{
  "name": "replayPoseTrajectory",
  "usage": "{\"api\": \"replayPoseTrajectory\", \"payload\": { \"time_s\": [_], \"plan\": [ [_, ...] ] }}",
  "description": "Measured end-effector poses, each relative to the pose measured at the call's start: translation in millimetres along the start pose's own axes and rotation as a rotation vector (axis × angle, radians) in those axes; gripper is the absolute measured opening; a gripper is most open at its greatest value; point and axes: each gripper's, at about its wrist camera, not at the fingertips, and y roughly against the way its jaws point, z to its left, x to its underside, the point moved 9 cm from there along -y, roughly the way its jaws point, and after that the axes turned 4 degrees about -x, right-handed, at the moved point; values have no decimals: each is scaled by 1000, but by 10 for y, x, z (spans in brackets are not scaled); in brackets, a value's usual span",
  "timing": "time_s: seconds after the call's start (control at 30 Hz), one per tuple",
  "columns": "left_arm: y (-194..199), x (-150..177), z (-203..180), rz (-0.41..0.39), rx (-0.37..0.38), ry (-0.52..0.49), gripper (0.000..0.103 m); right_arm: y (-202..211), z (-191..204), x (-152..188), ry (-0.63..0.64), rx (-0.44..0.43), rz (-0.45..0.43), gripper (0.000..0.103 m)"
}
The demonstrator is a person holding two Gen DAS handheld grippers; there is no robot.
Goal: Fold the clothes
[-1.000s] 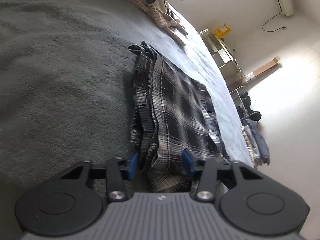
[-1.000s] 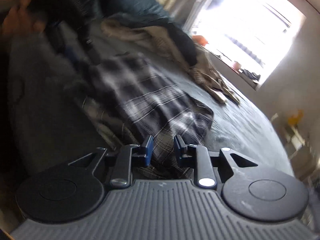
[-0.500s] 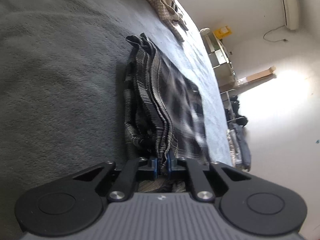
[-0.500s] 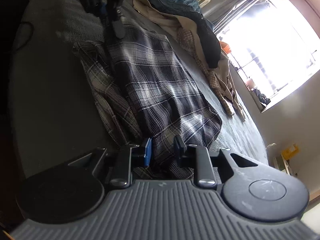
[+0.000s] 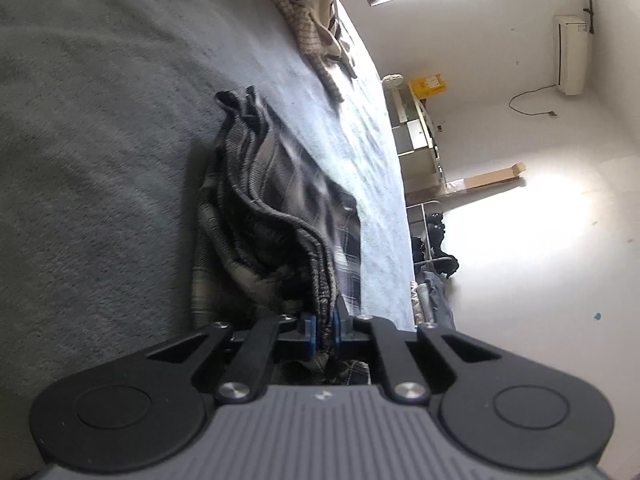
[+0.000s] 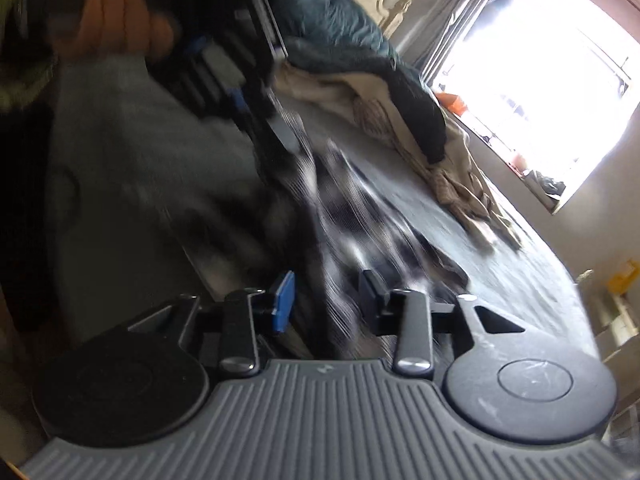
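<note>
Left wrist view
Plaid garments: one, a plaid shirt [image 5: 276, 216] lying bunched in folds on the grey blanket [image 5: 92, 168], near the bed's far edge.
Other clothes: one beige-and-dark heap [image 5: 316, 4] at the head of the bed.
Left gripper [image 5: 324, 330]: clamped on a gathered edge of the plaid shirt, blue pads squeezing the cloth.
Change: a second ago its jaws stood wide apart around the shirt's end; now they pinch it.

Right wrist view
Plaid garments: the same shirt [image 6: 360, 216], blurred, stretched across the bed.
Right gripper [image 6: 326, 300]: jaws apart and just opening wider; the cloth runs between the fingers, the pads not pressing it.
Hands: one [image 6: 116, 12], holding the other gripper at upper left.
Change: half a second ago these jaws stood close around the cloth.
</note>
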Motion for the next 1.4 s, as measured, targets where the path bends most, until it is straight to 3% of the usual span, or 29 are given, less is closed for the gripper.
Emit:
{"api": "replayPoseTrajectory", "payload": {
  "time_s": [0.1, 0.3, 0.33, 0.43, 0.47, 0.6, 0.77, 0.97, 1.07, 1.4],
  "plan": [
    [1, -35, -44, -6, 9, 2, 7, -127, 71, -72, 3, 13, -14, 42],
    [7, -71, -112, -17, 40, 10, 7, -366, 95, 80, 112, 91, 78, 39],
    [6, -70, -115, -16, 48, 10, 7, -389, 71, 120, 134, 116, 99, 36],
    [6, -38, -111, -11, 60, 0, 7, -391, -23, 187, 176, 180, 133, 8],
    [4, -20, -107, -9, 63, -4, 7, -358, -63, 194, 176, 206, 129, 7],
    [-46, 131, 11, 10, 48, -18, 7, -234, -138, 212, 188, 268, 121, 6],
    [-182, 350, 209, 51, 18, -6, 7, -231, -151, 357, 175, 281, 144, 5],
    [-183, 406, 71, 22, 32, -95, 7, -135, -124, 350, 161, 339, 110, 4],
    [-248, 428, 116, 22, -41, -166, 7, -148, -98, 434, 145, 320, 126, 4],
    [-287, 501, 265, 59, -70, -143, 7, -210, -80, 538, 186, 302, 150, 5]
  ]
}}
